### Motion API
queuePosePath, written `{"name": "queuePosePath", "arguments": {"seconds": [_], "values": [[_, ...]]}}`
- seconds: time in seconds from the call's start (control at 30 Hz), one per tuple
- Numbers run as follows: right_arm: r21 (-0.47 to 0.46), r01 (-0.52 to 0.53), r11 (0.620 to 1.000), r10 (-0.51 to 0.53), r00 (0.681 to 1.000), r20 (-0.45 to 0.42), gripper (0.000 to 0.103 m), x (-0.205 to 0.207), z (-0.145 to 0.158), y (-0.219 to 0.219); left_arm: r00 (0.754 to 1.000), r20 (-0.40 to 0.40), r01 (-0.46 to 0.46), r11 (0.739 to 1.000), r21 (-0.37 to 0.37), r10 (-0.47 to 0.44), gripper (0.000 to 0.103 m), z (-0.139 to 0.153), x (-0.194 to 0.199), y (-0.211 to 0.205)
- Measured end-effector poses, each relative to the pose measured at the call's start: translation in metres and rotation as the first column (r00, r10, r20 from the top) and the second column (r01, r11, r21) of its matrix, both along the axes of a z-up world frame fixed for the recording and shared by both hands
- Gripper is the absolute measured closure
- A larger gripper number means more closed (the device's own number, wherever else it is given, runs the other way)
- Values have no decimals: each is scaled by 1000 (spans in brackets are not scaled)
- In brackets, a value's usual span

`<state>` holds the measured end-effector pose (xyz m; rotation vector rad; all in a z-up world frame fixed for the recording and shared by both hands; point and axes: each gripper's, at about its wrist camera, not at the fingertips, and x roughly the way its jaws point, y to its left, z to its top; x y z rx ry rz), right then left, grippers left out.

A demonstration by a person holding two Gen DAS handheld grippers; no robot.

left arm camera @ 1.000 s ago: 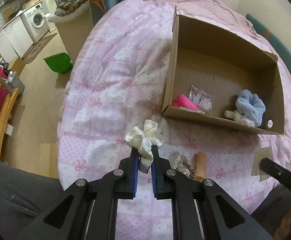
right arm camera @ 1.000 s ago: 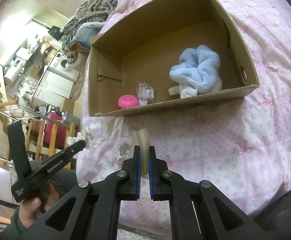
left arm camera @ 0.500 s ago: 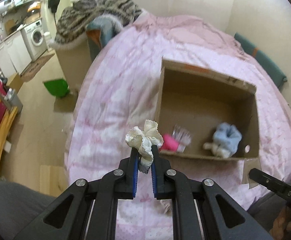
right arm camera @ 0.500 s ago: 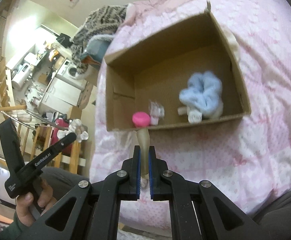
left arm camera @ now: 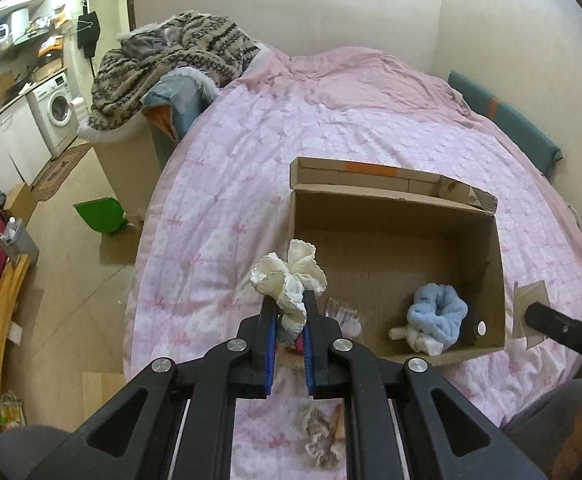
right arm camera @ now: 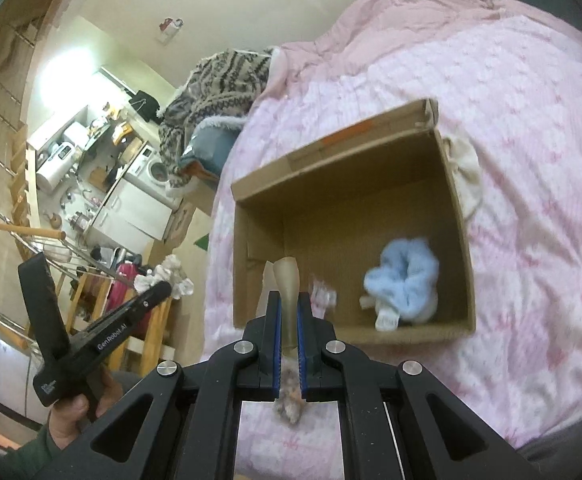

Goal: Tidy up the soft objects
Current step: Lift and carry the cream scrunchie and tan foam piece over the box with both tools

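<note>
- Both grippers have risen above the bed since a second ago, so the cardboard box [left arm camera: 395, 216] now sits lower and smaller in each view
- Left gripper [left arm camera: 290, 322]: fingers clenched on a cream lace scrunchie [left arm camera: 289, 276], held over the box's near left corner
- Right gripper [right arm camera: 287, 316]: fingers clamped on a tan soft piece [right arm camera: 286, 280], also above the box's near edge
- Already in the box: blue scrunchie [left arm camera: 437, 314], a small wrapped packet [left arm camera: 343, 314]
- Left to do, I judge: drop both held items in; a lacy piece [left arm camera: 319, 436] lies on the bed before the box

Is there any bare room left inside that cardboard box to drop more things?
Yes: the cardboard box floor is bare along its far wall. The near edge is crowded by the blue scrunchie and a small clear packet.
</note>
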<state>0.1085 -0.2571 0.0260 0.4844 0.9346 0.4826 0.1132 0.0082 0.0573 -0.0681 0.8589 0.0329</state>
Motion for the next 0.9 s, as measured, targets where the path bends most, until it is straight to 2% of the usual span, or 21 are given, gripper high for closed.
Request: {"name": "queuePosePath", "arguments": {"seconds": [0.23,0.47,0.9], "values": [[-13,26,1000,-25,999,34,95,22,1,-4,999,-29,20,1000,5,-20,93,-14,28,-10],[11,56,998,-57,997,44,95,42,-13,-9,997,-54,52,999,17,-51,93,-29,55,-24],[22,101,995,-100,993,-67,95,58,-59,-20,986,-108,124,992,-27,-126,92,-84,75,-41]]}}
